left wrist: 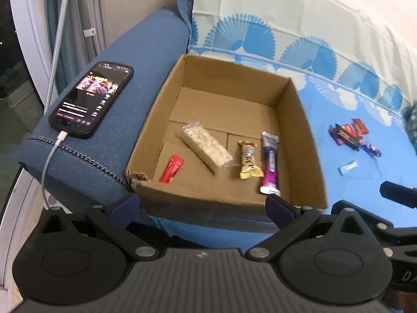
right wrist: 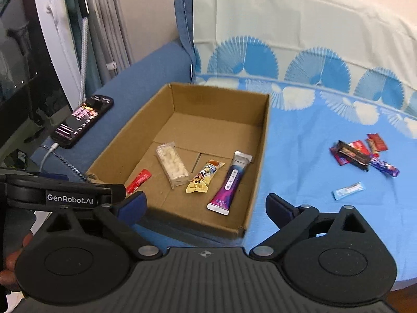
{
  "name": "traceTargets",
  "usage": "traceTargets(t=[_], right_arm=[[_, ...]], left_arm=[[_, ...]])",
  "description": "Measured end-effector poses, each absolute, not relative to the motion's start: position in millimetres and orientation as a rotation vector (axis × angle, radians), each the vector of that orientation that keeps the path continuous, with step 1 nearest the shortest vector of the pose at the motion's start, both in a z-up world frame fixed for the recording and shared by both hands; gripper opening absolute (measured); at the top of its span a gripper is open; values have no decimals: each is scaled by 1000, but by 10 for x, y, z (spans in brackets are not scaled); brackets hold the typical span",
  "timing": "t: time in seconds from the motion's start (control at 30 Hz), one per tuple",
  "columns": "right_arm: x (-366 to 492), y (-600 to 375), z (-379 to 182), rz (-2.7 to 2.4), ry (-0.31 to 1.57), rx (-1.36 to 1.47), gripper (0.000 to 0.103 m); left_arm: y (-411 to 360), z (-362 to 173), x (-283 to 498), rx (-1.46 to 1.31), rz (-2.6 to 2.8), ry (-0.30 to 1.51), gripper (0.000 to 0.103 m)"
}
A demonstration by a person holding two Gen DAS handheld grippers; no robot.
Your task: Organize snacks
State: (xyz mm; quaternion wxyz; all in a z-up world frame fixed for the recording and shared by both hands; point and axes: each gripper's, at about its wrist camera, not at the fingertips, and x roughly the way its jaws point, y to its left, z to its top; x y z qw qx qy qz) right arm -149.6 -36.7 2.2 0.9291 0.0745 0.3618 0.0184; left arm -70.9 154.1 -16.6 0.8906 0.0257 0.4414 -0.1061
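Looking along the left gripper (left wrist: 202,204), its fingers spread and empty, four light, crinkly snacks lie in the cardboard box (left wrist: 166,96); pinch each mid-wrapper. From the right gripper (right wrist: 206,206), fingers likewise spread, loose snacks (right wrist: 361,154) remain well apart on the bed sheet (right wrist: 299,156); "GenRobot.AI" reads on the left unit.

Your left gripper (left wrist: 203,206) and right gripper (right wrist: 206,206) are matte black, with dark-blue pads (right wrist: 134,204) and silver rivets (right wrist: 147,250). A ribbed grey plate (right wrist: 206,281) sits between round black hubs. White "GenRobot.AI" lettering (right wrist: 69,198) marks one side.
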Motion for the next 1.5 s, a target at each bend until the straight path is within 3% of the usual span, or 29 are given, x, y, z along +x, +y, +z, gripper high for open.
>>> traceTargets(t=[0.63, 1.5], right_arm=[[-2198, -446, 217, 16, 654, 206, 102], [-2107, -467, 141, 14, 683, 220, 102]], left_arm=[[1379, 152, -1354, 109, -224, 836, 103], [1359, 64, -1240, 130, -221, 868, 103]])
